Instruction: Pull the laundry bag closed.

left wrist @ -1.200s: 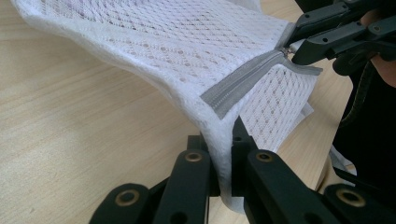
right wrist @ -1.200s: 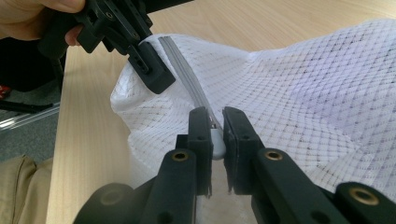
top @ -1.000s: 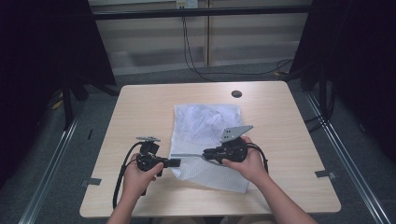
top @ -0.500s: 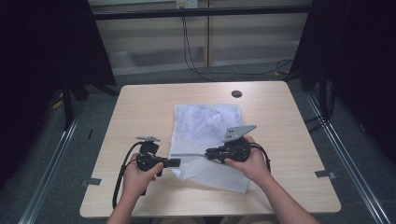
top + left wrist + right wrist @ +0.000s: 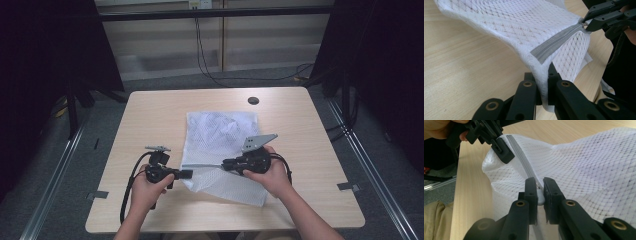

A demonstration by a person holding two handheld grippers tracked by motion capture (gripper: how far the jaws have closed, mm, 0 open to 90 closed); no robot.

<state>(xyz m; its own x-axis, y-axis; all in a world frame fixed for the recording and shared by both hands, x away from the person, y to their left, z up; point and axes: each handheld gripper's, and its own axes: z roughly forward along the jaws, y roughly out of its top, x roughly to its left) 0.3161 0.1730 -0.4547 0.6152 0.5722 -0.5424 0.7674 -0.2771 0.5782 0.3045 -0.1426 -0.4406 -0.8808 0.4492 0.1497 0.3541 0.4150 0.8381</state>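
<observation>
A white mesh bag (image 5: 222,132) lies on the wooden table (image 5: 150,115), its near-left edge lifted between the two grippers. Along that edge runs a grey zipper (image 5: 202,165). My left gripper (image 5: 187,174) is shut on the bag's corner fabric at the zipper's end, and the cloth (image 5: 519,27) is pinched between its jaws (image 5: 542,77). My right gripper (image 5: 226,163) is shut on the zipper pull (image 5: 540,196), which sits between its jaws (image 5: 539,185). The zipper (image 5: 556,42) is stretched taut between them. Each gripper view shows the other gripper farther off: right gripper (image 5: 590,18), left gripper (image 5: 501,150).
A small dark round disc (image 5: 253,100) sits near the table's far edge. Bare tabletop lies to the left and right of the bag. Metal rails (image 5: 55,175) and cables (image 5: 210,70) run on the floor around the table.
</observation>
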